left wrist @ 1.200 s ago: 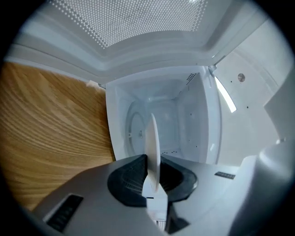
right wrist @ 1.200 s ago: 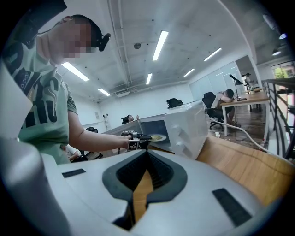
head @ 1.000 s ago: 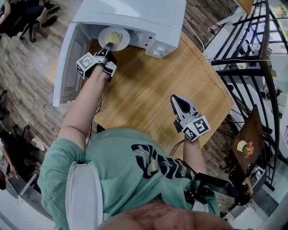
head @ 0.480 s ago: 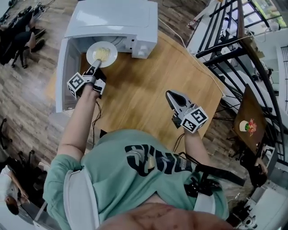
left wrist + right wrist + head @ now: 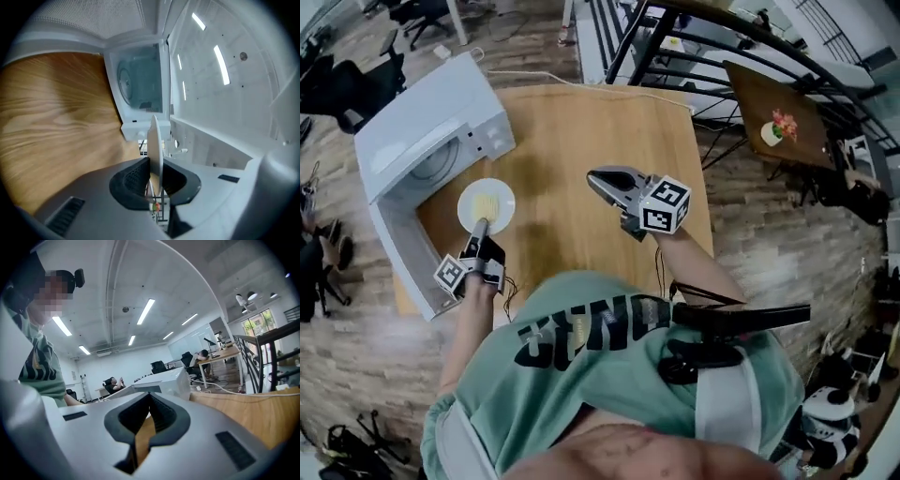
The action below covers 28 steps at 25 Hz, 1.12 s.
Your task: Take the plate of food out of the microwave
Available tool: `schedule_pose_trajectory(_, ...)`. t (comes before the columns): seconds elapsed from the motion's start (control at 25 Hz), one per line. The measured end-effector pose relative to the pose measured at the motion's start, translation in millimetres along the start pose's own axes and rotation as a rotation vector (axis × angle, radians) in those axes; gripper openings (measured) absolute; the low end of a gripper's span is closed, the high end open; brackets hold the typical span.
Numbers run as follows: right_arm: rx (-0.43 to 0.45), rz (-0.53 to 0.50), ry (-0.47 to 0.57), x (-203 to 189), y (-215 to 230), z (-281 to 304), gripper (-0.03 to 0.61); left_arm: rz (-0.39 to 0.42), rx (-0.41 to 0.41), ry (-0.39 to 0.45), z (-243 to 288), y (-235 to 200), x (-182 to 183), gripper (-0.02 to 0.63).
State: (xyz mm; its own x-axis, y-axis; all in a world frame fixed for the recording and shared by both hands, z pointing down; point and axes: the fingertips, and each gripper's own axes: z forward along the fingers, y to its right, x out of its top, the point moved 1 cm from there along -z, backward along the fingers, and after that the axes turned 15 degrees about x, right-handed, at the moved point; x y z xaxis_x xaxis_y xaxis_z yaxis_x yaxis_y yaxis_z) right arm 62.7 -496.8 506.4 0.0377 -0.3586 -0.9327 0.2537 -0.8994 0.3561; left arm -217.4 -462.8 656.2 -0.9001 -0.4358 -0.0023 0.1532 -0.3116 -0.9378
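The wooden table (image 5: 600,141) fills the middle of the head view. My left gripper (image 5: 479,228) pinches the rim of the white plate (image 5: 469,199) of yellow food (image 5: 487,203) at middle left, outside the open microwave (image 5: 422,131). My right gripper (image 5: 598,178) is closed and empty.

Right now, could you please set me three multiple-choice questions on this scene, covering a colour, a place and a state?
1. What colour is the microwave? A black; B red; C white.
2. Where is the plate of food? A outside the microwave, over the table; B inside the microwave; C on the floor.
3. What is the left gripper doing? A standing open, empty; B gripping the plate's rim; C lying on the table.
Answers: C, its casing is white in the head view; A, the plate hangs in front of the open cavity; B, its jaws pinch the rim in the left gripper view.
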Motion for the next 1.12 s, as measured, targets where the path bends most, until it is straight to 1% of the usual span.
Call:
schedule_pose_trajectory(0.08,0.001,-0.004,0.005,-3,-5,-22,0.008,0.032,0.011,-0.038,0,-1,-30,0.044)
schedule_pose_trajectory(0.12,0.001,-0.010,0.005,-5,-6,-34,0.008,0.040,0.008,-0.040,1,2,-41,0.044)
schedule_pose_trajectory(0.2,-0.003,-0.017,0.006,-7,-5,-62,0.008,0.031,-0.012,-0.016,2,15,-62,0.044)
schedule_pose_trajectory(0.28,-0.002,-0.011,0.006,-3,-1,-97,0.008,0.016,-0.040,0.014,4,27,-92,0.044)
schedule_pose_trajectory(0.4,0.018,-0.014,0.004,-1,-2,-141,0.008,0.025,-0.055,0.032,5,42,-135,0.044)
schedule_pose_trajectory(0.48,0.028,-0.023,-0.011,-5,-4,-164,0.008,0.023,-0.062,0.042,5,51,-157,0.044)
schedule_pose_trajectory(0.6,0.020,-0.013,-0.031,-11,-3,-193,0.008,0.024,-0.082,0.044,2,63,-181,0.044)
schedule_pose_trajectory(0.72,-0.009,-0.006,-0.026,-12,-1,-205,0.008,0.056,-0.090,0.012,1,69,-186,0.044)
schedule_pose_trajectory(0.84,-0.049,-0.012,-0.014,-9,-5,-199,0.006,0.094,-0.097,-0.050,6,71,-177,0.044)
schedule_pose_trajectory(1.0,-0.111,-0.001,-0.009,-10,-16,-180,0.008,0.171,-0.117,-0.172,25,72,-163,0.046)
schedule_pose_trajectory(1.12,-0.169,0.004,-0.003,-9,-20,-172,0.006,0.246,-0.089,-0.275,50,67,-161,0.044)
